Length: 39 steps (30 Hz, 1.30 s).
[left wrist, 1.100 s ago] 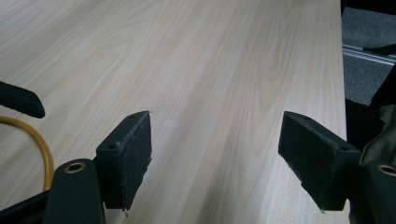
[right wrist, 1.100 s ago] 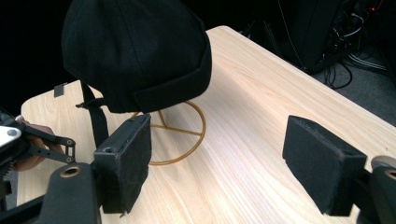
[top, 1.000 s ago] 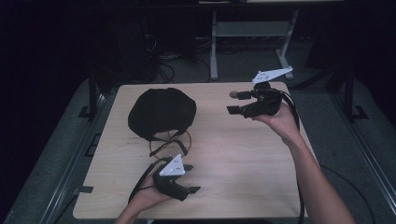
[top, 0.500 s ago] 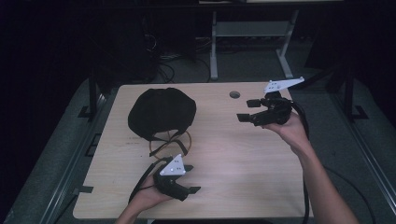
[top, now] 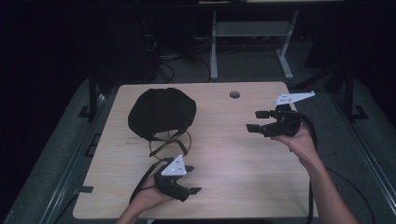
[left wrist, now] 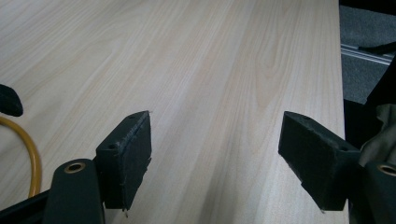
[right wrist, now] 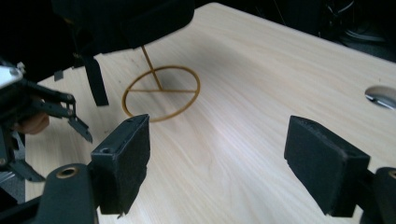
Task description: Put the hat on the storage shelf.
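Right claw gapes, pointing left at the black cap.

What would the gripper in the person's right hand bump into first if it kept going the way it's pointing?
Probably the thin orange wire ring lying on the light wooden table, under the black fabric hat. The open right gripper points at it; depth is uncertain.
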Each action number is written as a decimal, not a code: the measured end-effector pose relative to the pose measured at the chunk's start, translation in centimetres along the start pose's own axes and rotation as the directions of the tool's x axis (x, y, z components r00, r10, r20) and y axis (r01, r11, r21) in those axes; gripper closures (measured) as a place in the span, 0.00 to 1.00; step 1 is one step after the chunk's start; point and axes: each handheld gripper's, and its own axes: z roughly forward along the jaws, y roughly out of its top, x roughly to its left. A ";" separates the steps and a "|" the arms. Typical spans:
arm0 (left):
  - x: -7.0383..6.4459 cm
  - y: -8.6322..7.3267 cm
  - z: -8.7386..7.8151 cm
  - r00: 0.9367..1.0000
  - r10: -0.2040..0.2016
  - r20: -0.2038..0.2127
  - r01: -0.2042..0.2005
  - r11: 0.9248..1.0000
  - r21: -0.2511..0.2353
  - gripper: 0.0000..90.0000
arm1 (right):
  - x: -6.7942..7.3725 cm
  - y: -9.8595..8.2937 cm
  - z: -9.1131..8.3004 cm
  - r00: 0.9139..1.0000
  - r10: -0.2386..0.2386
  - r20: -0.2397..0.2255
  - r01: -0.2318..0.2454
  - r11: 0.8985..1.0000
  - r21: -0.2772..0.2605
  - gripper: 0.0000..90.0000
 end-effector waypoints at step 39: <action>0.2 -0.1 0.2 1.000 -0.022 -0.017 0.022 1.000 0.011 0.28 | -0.8 -9.9 -2.9 0.994 0.102 0.045 -0.104 0.994 0.033 0.24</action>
